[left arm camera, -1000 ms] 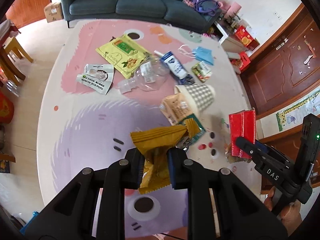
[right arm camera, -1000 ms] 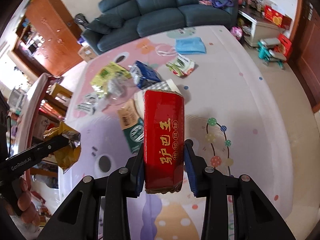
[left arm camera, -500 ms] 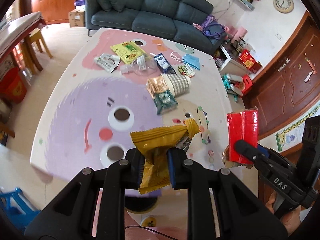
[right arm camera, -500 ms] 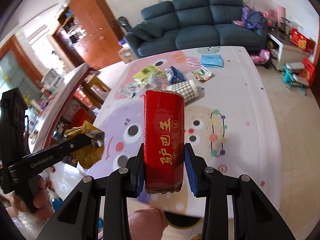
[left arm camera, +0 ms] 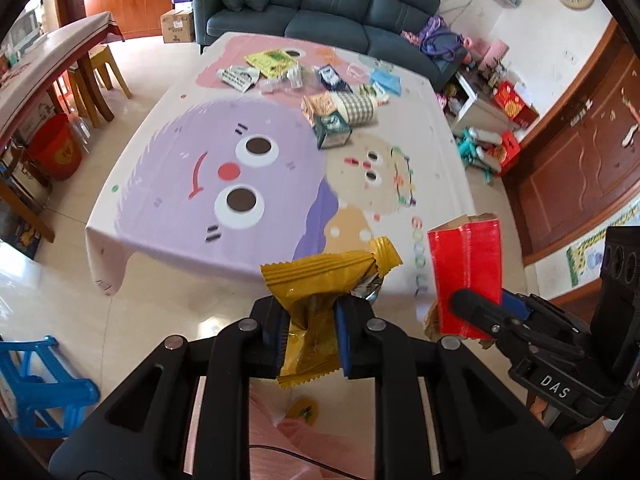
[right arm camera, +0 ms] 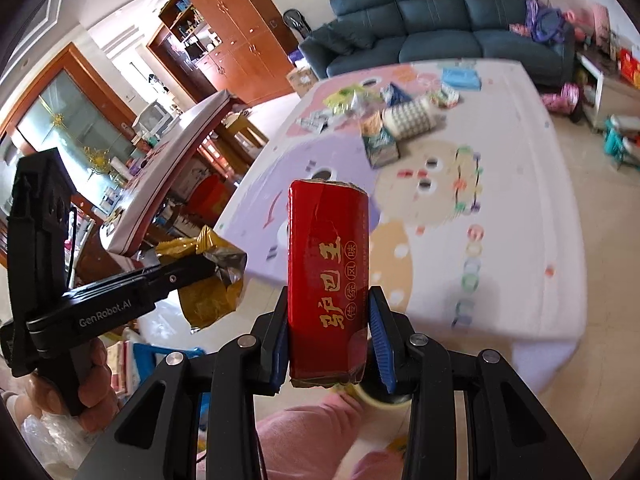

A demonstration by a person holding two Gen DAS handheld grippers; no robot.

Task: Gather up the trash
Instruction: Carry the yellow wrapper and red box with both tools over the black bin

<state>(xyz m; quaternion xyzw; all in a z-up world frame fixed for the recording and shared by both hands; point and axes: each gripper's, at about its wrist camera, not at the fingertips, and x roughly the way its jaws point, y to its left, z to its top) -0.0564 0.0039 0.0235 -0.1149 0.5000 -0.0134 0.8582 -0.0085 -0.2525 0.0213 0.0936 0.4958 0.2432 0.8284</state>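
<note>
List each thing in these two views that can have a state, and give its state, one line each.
left gripper: shut on yellow wrapper, crumpled.
right gripper: shut on red box, upright, ends torn.
checked paper cup: lying on its side on the mat.
green carton: lying beside the cup.

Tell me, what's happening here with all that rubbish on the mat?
A person is clearing litter with tongs in each hand. The left tongs grip a crumpled yellow foil snack wrapper; the right tongs clamp a red cardboard box with gold lettering. Both are held off the cartoon play mat, where more wrappers and a checked paper cup lie.
</note>
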